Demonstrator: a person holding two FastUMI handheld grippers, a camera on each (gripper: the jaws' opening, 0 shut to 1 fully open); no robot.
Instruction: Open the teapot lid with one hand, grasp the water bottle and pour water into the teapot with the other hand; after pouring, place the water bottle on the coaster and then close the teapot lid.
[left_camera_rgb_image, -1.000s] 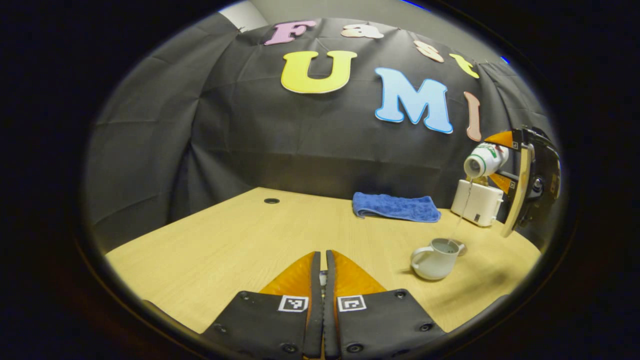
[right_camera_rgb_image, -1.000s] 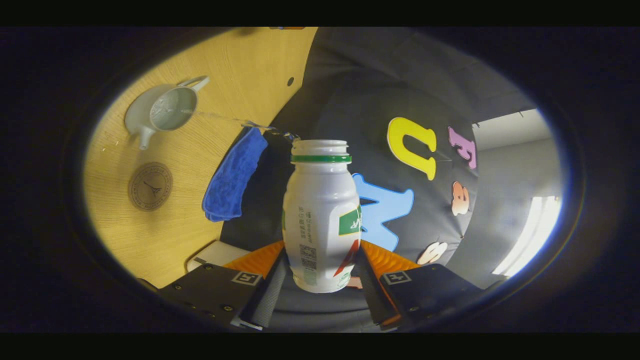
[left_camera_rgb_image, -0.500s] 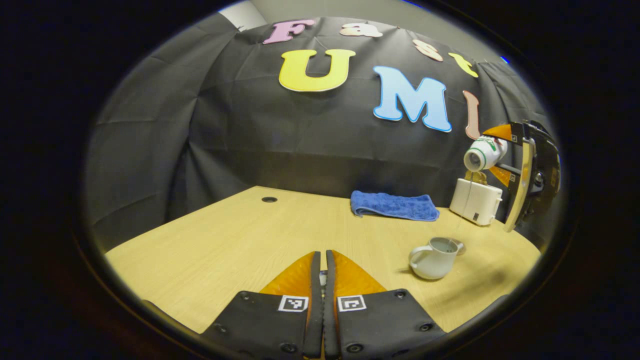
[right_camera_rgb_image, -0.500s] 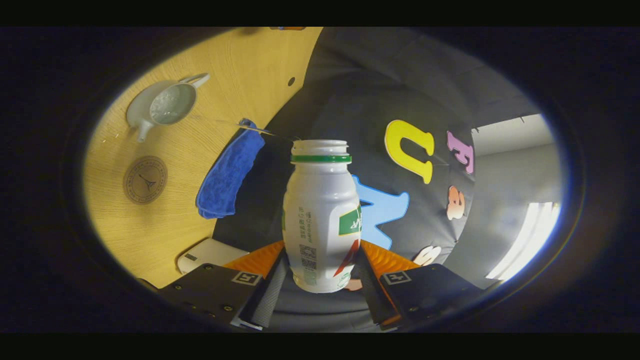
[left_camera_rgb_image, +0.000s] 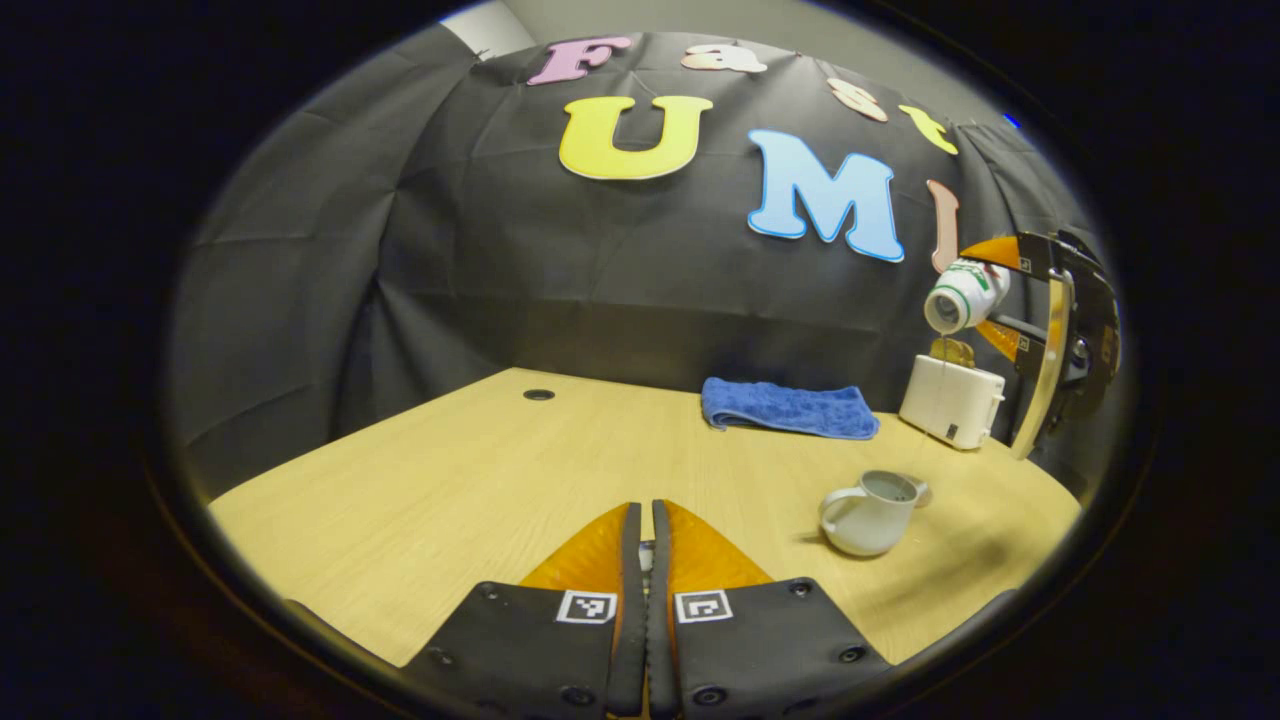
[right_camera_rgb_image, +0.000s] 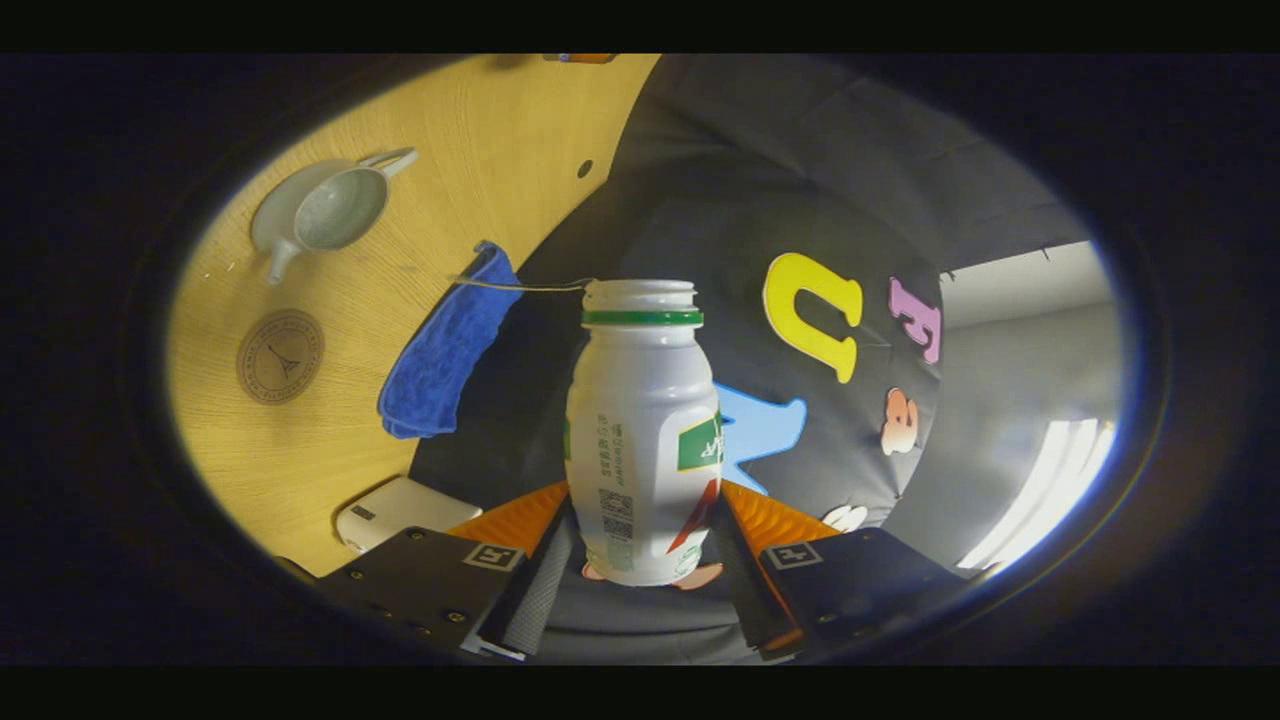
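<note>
Tipping sideways high above the counter (left_camera_rgb_image: 480, 470), water bottle (right_camera_rgb_image: 640, 430) clenched between the right tool (right_camera_rgb_image: 640, 560) fingers at its lower body, open mouth aimed toward the teapot (right_camera_rgb_image: 320, 212) far below. Trailing from the bottle lip, only a thin thread of water, so pour judged nearly spent. Sitting lidless on the counter, teapot (left_camera_rgb_image: 868, 512) with water inside, handle turned one way and spout the other, left open to receive the stream. Lying just beside the teapot, round coaster (right_camera_rgb_image: 280, 355), bare and ready for the bottle. Farther back, blue cloth (left_camera_rgb_image: 790, 410) folded near the booth wall, and a white box (left_camera_rgb_image: 950, 402) beside it. Held off to the side and low over the counter, left tool (left_camera_rgb_image: 645, 545) with fingers pressed almost together on something small and pale, probably the lid, too hidden to say; kept well apart from the teapot, likely to leave the pouring path free. Next likely: righting the bottle and lowering onto the coaster.
</note>
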